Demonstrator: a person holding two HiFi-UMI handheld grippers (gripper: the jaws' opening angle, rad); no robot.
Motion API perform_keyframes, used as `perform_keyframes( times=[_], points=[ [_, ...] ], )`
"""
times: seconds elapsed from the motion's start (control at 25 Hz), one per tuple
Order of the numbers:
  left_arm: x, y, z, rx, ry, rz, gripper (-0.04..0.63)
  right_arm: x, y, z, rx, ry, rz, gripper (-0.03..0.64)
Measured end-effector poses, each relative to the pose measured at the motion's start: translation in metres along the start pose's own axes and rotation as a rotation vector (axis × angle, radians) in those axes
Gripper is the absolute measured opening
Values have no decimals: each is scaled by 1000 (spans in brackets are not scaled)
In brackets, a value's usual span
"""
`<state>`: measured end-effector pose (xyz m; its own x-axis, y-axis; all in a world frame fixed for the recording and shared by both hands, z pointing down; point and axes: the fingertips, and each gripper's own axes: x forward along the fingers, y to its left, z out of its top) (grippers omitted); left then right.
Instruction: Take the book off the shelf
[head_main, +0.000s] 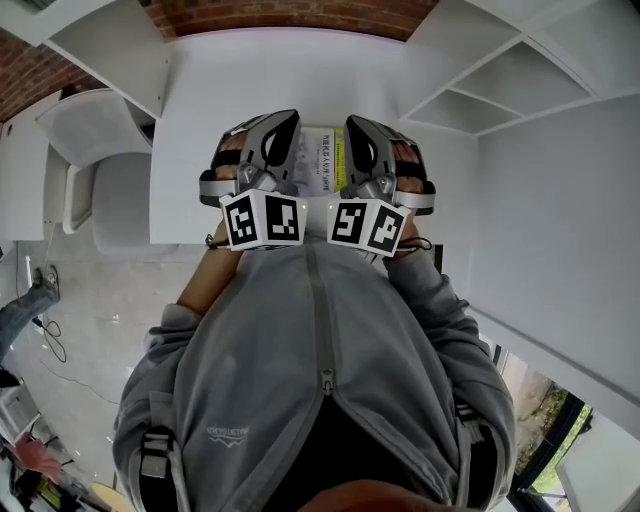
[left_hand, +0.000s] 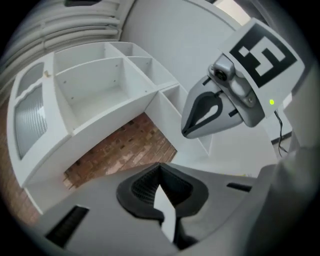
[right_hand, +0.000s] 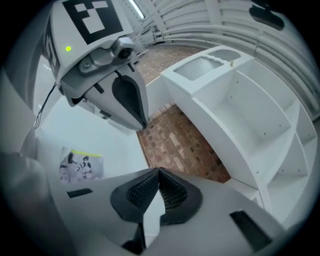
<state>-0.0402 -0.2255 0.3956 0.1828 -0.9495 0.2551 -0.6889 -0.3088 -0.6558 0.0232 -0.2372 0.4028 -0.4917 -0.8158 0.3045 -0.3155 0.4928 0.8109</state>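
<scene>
A thin book (head_main: 322, 160) with a white and yellow cover lies flat on the white table (head_main: 200, 100), partly hidden between my two grippers. In the right gripper view the book (right_hand: 81, 165) shows at the lower left. My left gripper (head_main: 285, 122) and right gripper (head_main: 356, 125) hover side by side over the book, both shut with nothing between their jaws. The left gripper's (left_hand: 160, 169) pads meet with nothing between them, and so do the right gripper's (right_hand: 159, 173). The white shelf unit (head_main: 500, 80) stands at the right, its compartments (right_hand: 250, 115) bare.
A brick wall (head_main: 290, 15) runs behind the table. White chairs (head_main: 100, 170) stand to the left of it. More white shelving (head_main: 100, 40) sits at the upper left. A person's leg (head_main: 20, 310) shows at the far left edge, on the floor.
</scene>
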Motion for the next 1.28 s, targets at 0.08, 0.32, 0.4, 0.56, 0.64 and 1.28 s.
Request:
perform_keyframes(
  times=[0.08,0.32,0.4,0.56,0.64,1.28],
  points=[
    [-5,6,5,-92,-34,18,6,-3,-9,3,75,-12,-18,28],
    [-17,23,16,-345,-130,66,6,-14,-31,6,351,-99,-60,28],
    [-22,30,17,-427,-157,78,6,-18,-36,9,454,-131,-67,28],
    [-29,39,18,-553,-193,90,6,-24,-45,15,658,-203,-67,28],
    [-31,42,17,-575,-203,106,6,-27,-47,14,739,-218,-67,28],
    [-41,49,27,-648,-295,160,6,-32,-52,16,866,-281,-86,26]
  ],
)
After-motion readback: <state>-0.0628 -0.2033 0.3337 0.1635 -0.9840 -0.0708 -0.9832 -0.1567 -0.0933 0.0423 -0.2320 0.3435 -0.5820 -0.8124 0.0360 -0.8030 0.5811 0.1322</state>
